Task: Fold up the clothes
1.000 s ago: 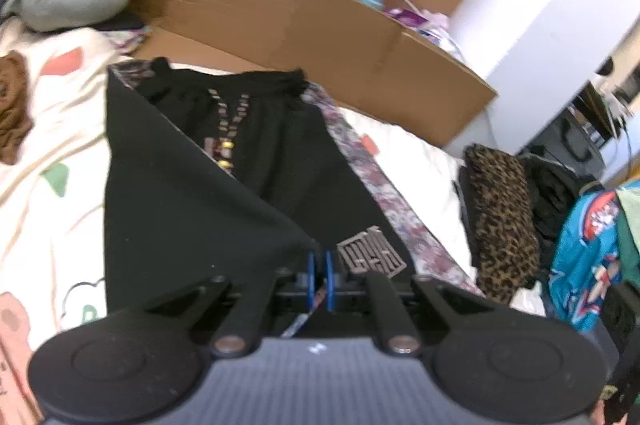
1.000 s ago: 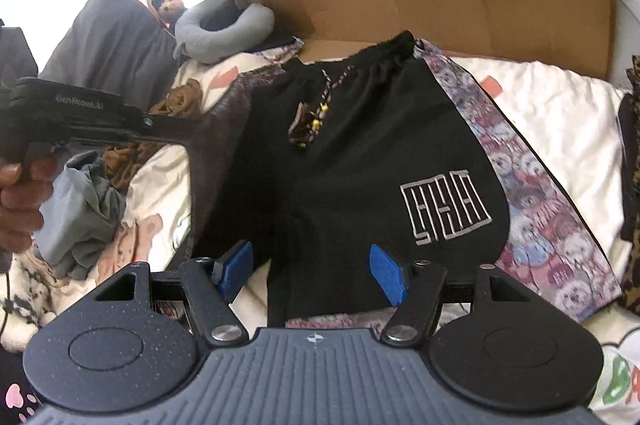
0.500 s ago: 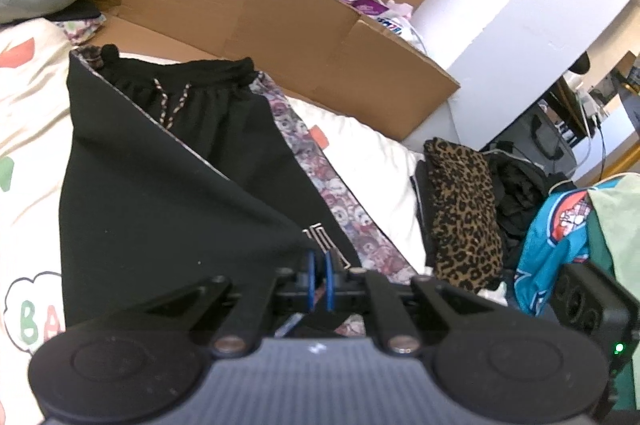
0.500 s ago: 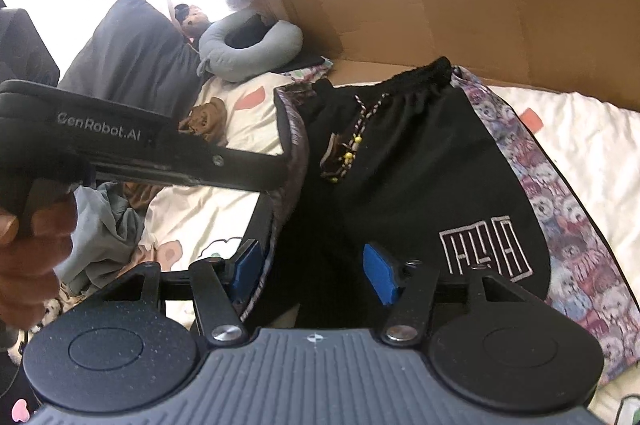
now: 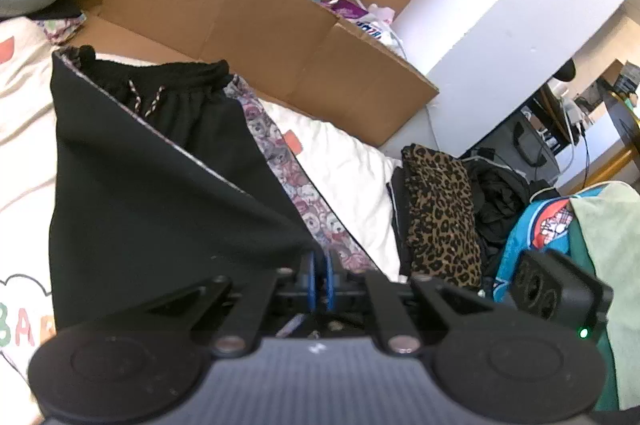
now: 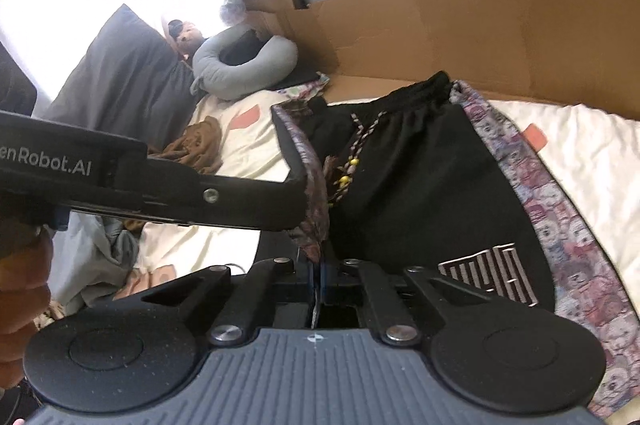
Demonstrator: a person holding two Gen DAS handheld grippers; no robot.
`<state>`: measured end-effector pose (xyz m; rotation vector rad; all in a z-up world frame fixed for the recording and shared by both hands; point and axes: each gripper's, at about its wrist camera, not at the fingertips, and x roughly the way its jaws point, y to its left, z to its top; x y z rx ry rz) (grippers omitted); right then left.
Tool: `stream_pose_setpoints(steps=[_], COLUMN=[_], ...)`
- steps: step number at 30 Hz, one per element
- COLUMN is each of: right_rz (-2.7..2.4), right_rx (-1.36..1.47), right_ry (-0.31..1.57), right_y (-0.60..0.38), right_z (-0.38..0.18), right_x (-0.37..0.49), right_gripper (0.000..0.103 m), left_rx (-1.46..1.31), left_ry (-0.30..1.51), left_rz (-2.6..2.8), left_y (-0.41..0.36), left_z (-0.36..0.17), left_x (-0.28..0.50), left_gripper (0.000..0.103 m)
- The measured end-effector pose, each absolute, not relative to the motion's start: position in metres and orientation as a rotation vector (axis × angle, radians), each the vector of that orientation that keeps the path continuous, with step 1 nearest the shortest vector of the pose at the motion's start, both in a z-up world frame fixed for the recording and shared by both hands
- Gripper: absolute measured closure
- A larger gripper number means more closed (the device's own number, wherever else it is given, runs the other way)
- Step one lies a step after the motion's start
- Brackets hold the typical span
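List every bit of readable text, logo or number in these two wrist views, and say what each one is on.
"enRobot.AI": white print on the black body of the left claw, cut off at the frame edge.
"BA": coloured letters on the cream printed bedsheet, rest hidden.
White geometric emblem on the black shorts with patterned side panels: not readable as letters.
Blue print on the white plastic packet behind the brown cardboard: too blurred.

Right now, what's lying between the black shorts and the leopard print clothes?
In the left wrist view, a bare strip of white bedsheet lies between the black shorts and the leopard print clothes.
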<state>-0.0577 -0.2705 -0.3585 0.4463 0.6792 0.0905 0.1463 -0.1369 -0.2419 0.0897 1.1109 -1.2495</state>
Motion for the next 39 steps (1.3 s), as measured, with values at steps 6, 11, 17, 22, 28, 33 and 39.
stream_pose_setpoints(steps=[6,11,17,22,28,33,39], right_rz=[0.056,0.019,-0.045,-0.104,-0.171,-0.218,-0.259], right_rx=[0.464,0.502,0.541,0.574,0.652,0.671,0.691], right_ry=[0.684,0.684,0.682,0.675,0.663,0.68,0.698], right_y=[-0.285,-0.301,-0.322,-0.339,-0.36,-0.376,-0.386], right_z=[-0.359,-0.362,-0.365,-0.367,-0.369,-0.376,-0.387], right_x=[-0.061,-0.066,-0.074,-0.083,-0.097,-0.105,-0.116], right_gripper=[0.102,0.102,0.102,0.102,0.102,0.102,0.102], left_rx=[0.035,0.044,0.083,0.123,0.126,0.047,-0.045], left_ry=[1.116,1.154,1.231,1.297,1.376,1.436,1.489], left_rz=[-1.187,-1.064,-0.908,-0.832,-0.794,-0.803,-0.838], left_y=[-0.119,-0.095,-0.06,-0.04,-0.027,-0.022,-0.022], left_z=[-0.249,-0.272,-0.311,-0.338,-0.365,-0.381,-0.395], left_x=[0.159,0.172,0.184,0.183,0.176,0.171,0.172], left_gripper=[0.085,0.083,0.083,0.08,0.074,0.072,0.072])
